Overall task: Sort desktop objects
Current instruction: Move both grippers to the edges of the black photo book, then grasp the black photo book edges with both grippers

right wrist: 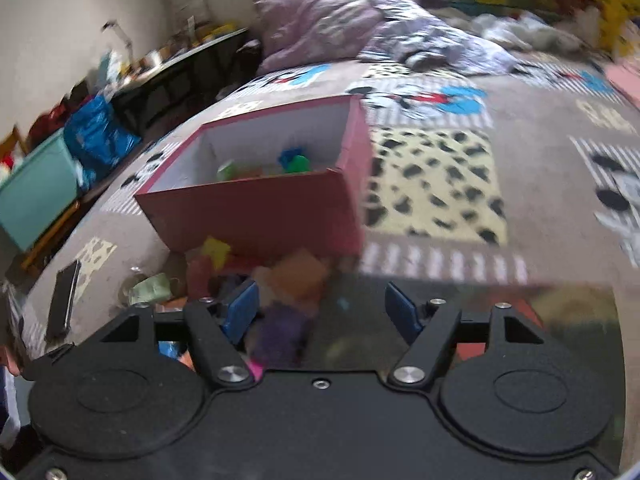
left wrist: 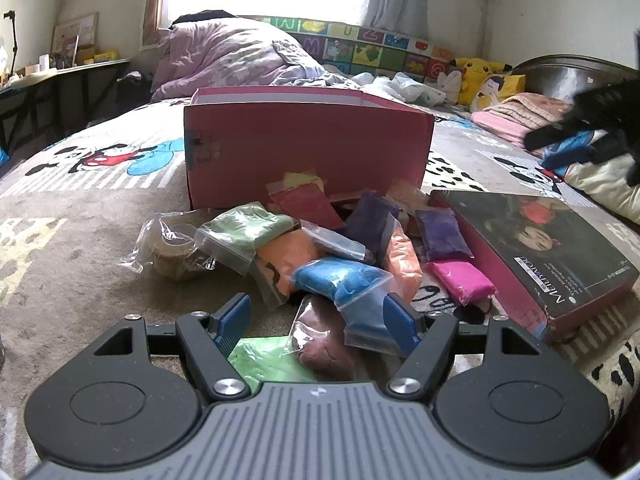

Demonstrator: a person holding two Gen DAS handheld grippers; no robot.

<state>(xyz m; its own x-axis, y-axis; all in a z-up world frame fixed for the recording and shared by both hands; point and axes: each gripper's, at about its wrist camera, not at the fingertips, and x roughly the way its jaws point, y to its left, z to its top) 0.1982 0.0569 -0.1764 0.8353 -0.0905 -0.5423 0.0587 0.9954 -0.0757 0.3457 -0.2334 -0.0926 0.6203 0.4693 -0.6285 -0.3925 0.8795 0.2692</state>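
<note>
Crinkly clay bags (left wrist: 340, 280) before cardboard box (left wrist: 308, 148)

The open box (left wrist: 308, 148) is pink outside, white inside (right wrist: 276, 148); the bags of clay before it run pale green (left wrist: 252, 226), orange (left wrist: 286, 264), blue (left wrist: 340, 278), purple (left wrist: 442, 236), magenta (left wrist: 460, 282), brown (left wrist: 324, 344); the box lid (left wrist: 536, 252) is dark with pink edges; the bedspread (left wrist: 100, 208) is taupe with cartoon-mouse prints and a black-spotted cream patch (right wrist: 436, 184); gripper pads (left wrist: 234, 322) are blue.

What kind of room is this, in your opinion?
Most likely a bedroom: the work surface is a bed with a cartoon blanket, a rumpled purple duvet and yellow plush toys near the window.
</note>
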